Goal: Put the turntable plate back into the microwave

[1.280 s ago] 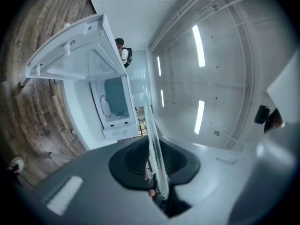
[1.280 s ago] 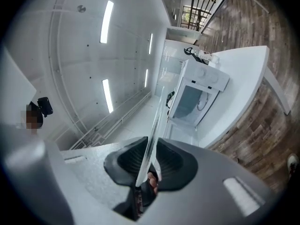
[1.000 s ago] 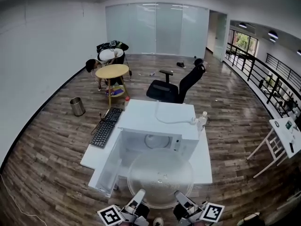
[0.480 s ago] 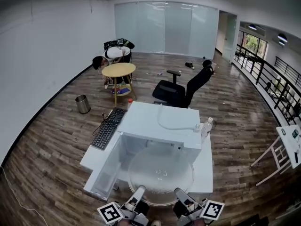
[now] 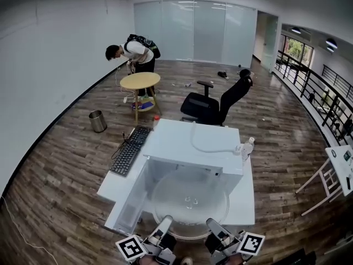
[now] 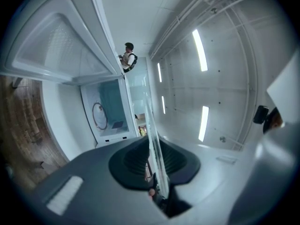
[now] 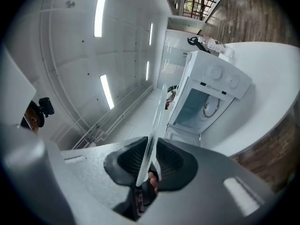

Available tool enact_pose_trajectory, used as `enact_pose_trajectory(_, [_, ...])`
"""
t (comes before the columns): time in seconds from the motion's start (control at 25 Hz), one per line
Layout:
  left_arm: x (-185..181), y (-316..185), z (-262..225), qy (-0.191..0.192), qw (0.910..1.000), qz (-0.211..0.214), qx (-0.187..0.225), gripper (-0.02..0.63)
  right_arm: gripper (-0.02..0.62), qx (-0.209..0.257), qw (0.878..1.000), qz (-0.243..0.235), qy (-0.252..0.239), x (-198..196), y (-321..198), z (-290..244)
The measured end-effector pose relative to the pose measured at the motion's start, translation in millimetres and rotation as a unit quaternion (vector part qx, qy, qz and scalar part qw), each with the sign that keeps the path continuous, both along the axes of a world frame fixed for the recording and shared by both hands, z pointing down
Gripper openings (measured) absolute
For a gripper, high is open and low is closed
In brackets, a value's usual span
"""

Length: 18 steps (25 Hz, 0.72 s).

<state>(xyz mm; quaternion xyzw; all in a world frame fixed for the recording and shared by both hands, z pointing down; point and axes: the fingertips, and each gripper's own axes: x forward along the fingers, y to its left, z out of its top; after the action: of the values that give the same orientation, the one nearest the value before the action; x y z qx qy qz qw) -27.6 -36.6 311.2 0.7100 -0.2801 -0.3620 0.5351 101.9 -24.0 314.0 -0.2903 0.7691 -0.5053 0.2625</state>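
Note:
The white microwave [image 5: 193,145] stands on a white table with its door [image 5: 129,203] swung open to the left. A round clear glass turntable plate [image 5: 190,203] is held level in front of the open cavity, its far half reaching into the opening. My left gripper [image 5: 164,225] is shut on the plate's near left rim and my right gripper [image 5: 214,225] on its near right rim. In the left gripper view the plate [image 6: 153,139] runs edge-on between the jaws, with the cavity [image 6: 110,109] ahead. The right gripper view shows the same rim [image 7: 151,135] clamped and the microwave [image 7: 206,100] beyond.
A black keyboard [image 5: 128,150] lies left of the microwave and a bottle [image 5: 247,146] stands at its right. A white cable [image 5: 207,146] rests on top. The white table [image 5: 245,203] holds them. Behind are an office chair [image 5: 212,104], a round table [image 5: 140,81], a person [image 5: 132,51] and a bin [image 5: 98,121].
Both grippers have carried the plate forward, so it now reaches further into the microwave opening. The person at the round table has straightened up.

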Motion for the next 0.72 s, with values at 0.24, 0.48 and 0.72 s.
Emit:
enact_pose_trajectory(0.24, [-11,-1,14,0.003,0.9997,0.015,-0.019,0.054,0.059,-0.009,1.000,0.012,-0.002,-13,2,9])
enact_pose_trajectory(0.48, [-11,10,42,0.008,0.9984,0.037,-0.041,0.054,0.061,-0.030,0.999,0.033,-0.001,-14,20,39])
enact_pose_trajectory(0.72, [-15,-1,72,0.012,0.9985,0.031,-0.044,0.052,0.063,-0.033,0.999,0.036,0.004,-16,15,68])
